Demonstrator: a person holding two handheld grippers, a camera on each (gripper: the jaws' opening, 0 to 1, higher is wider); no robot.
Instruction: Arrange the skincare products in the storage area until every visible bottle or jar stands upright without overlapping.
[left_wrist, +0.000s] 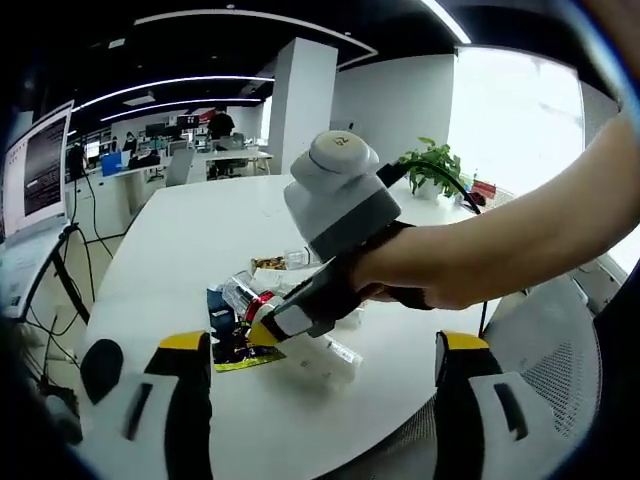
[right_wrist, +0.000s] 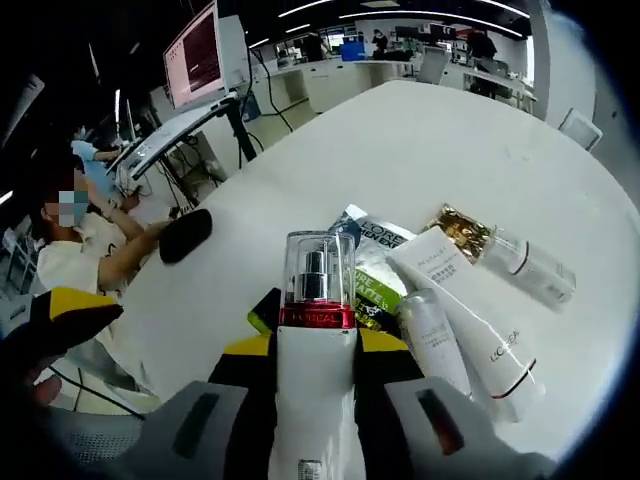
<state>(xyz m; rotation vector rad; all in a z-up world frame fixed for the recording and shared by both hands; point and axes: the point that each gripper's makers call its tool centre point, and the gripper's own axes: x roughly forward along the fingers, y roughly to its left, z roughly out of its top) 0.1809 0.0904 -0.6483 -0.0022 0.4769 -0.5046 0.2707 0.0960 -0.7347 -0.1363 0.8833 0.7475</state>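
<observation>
White pump bottle (right_wrist: 314, 370) with red band and clear cap sitting clamped between jaws of right gripper (right_wrist: 314, 362), at 6 o'clock in right gripper view. Just beyond, at 1 to 3 o'clock, white tube (right_wrist: 470, 305), slim white bottle (right_wrist: 432, 335) and gold-capped bottle (right_wrist: 505, 253) lying flat on white table (right_wrist: 420, 140), green-and-black box (right_wrist: 368, 262) resting beside them. Left gripper (left_wrist: 325, 375) hanging over table edge, jaws spread wide apart, gripping nothing. Person's hand (left_wrist: 400, 270) holding right gripper at centre of left gripper view.
</observation>
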